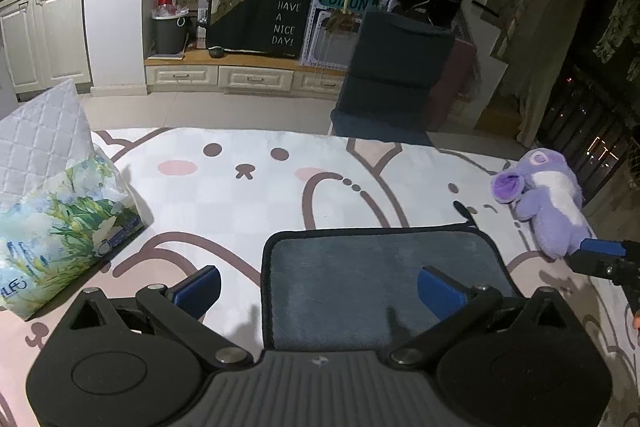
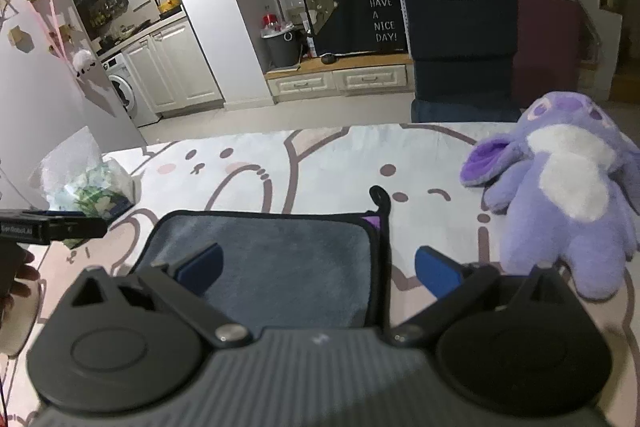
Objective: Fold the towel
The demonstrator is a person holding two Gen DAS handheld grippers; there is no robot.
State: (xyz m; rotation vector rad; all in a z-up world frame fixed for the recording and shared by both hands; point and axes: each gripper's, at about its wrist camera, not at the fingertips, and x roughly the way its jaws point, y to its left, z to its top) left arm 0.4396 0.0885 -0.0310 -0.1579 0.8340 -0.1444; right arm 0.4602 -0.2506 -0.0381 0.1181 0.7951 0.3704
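Note:
A grey-blue towel (image 1: 360, 279) with black edging lies flat on the cartoon-print table cover, with a black hanging loop (image 1: 464, 211) at its far right corner. My left gripper (image 1: 318, 287) is open and empty, its jaws straddling the towel's left edge from above. The towel (image 2: 288, 259) also shows in the right wrist view, with a purple underside peeking out at its far right corner. My right gripper (image 2: 318, 271) is open and empty, its jaws straddling the towel's right edge. The right gripper's tip (image 1: 600, 255) shows in the left wrist view.
A floral tissue pack (image 1: 60, 227) and a quilted cushion (image 1: 40, 143) sit at the left. A purple plush toy (image 2: 560, 195) lies at the right, close to the right gripper. A dark chair (image 1: 396, 75) stands beyond the table's far edge.

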